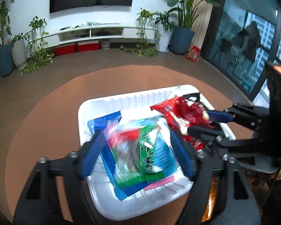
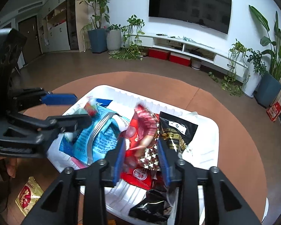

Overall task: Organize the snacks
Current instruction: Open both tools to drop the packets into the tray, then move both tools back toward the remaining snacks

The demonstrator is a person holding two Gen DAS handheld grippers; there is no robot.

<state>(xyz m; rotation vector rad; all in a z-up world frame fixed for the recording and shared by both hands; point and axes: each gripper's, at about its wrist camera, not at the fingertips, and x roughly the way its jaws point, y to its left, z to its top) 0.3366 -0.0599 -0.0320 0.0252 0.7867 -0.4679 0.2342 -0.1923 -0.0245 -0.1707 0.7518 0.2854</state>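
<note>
My left fingers (image 1: 92, 155), blue-padded, stand apart on either side of a green packet (image 1: 140, 150) that is blurred in the left wrist view; the pads do not press it, so my left gripper (image 1: 138, 153) is released over the white tray (image 1: 95, 105). Whether the packet is resting on the pile or in the air, I cannot tell. My right gripper (image 2: 141, 159) likewise has its pads spread, with a red packet (image 2: 140, 136) blurred between them and clear of both. Tray contents: blue packets (image 2: 103, 138) on the left side, a pink one (image 1: 159, 184) beneath them, red packets in the middle, a black packet (image 2: 176, 133) on the right, another black one (image 2: 151, 208) at the near edge. The tray sits on a round brown table (image 1: 46, 112). Outside the tray, on the table near my left hand, lies a gold-and-red packet (image 2: 28, 195).
</note>
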